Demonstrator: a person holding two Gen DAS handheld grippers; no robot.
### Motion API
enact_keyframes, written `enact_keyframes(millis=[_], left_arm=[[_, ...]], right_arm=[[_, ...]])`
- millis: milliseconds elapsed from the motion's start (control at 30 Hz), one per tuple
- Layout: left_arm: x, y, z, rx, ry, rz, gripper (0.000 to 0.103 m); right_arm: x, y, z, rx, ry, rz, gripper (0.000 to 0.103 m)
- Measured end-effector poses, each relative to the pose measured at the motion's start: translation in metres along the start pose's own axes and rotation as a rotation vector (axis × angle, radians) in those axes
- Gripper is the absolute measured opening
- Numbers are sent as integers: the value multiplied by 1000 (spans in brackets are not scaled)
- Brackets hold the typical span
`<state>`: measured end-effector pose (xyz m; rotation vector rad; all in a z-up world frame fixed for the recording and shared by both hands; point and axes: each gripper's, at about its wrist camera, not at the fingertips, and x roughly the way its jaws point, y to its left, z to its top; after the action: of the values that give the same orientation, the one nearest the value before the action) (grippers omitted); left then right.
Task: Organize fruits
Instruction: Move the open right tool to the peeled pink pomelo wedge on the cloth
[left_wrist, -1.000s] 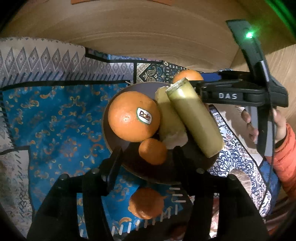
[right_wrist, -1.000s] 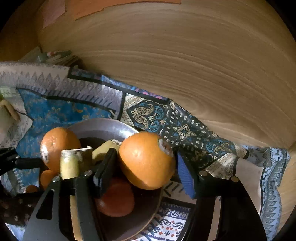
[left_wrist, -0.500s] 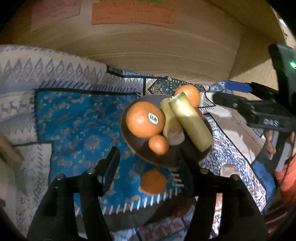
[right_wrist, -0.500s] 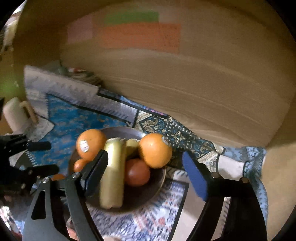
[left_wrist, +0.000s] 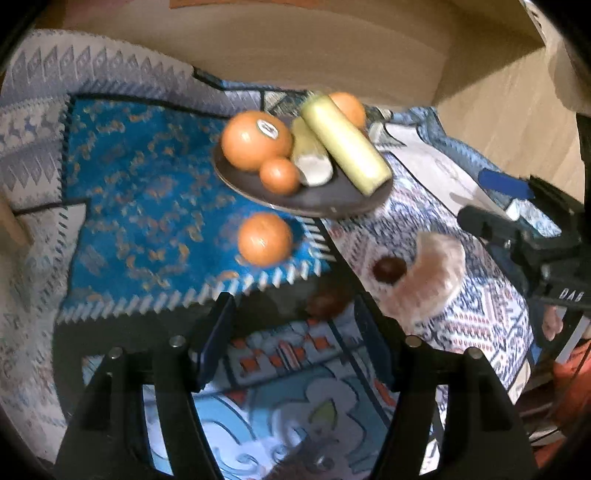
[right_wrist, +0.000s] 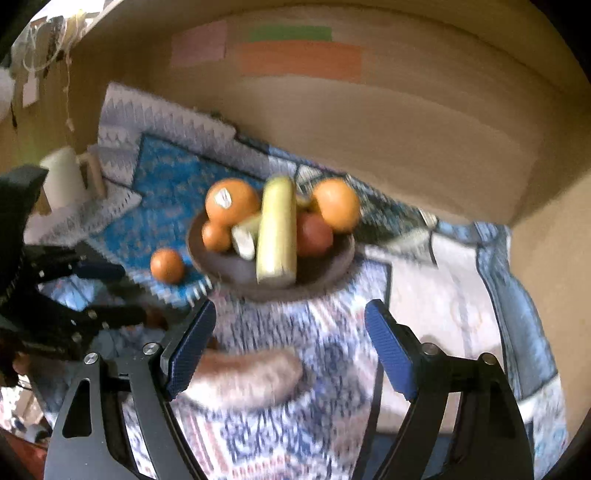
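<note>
We found the plate (left_wrist: 325, 206) loaded w/ most fruit. One orange (left_wrist: 264, 239) sat on the cloth (left_wrist: 140, 206) just off the plate's rim, unplaced. Left gripper (left_wrist: 291, 343) & right gripper (right_wrist: 286, 350) both spread, empty.

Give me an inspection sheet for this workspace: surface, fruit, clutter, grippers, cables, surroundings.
Surface: patterned blue cloth covers it.
Job's things: dark plate holds a stickered orange, other round fruit and two long pale pieces; one small orange lies on the cloth beside the plate.
Clutter: pinkish curved item and dark round item on the cloth; white mug at the far left.
Grippers: left gripper and right gripper open, both empty.
Cables: nothing seen.
Surroundings: wooden wall with coloured paper notes.
</note>
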<state>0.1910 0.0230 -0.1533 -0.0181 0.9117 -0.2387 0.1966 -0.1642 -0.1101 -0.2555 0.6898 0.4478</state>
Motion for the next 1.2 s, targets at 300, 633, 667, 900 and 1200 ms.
enact_keyframes(millis=[300,633,667,900,1200], left_arm=[[12,-21,-6,38,-5,38,86],[13,-40,-8,45,-1,17,89],[13,-45,-9,53,1,-12,89],[8,-53,-10,77,-17,-27,89],[-26,-3,-14,-11,-90,33,89]], right_arm=[[0,-14,-46,108,87,-5,81],[16,-21,-39,99,115,-74,81],[17,-23,-36,98,114,-79,81],[15,-26,-22,125,95,-54,81],[11,12,-14,107,105,71,81]])
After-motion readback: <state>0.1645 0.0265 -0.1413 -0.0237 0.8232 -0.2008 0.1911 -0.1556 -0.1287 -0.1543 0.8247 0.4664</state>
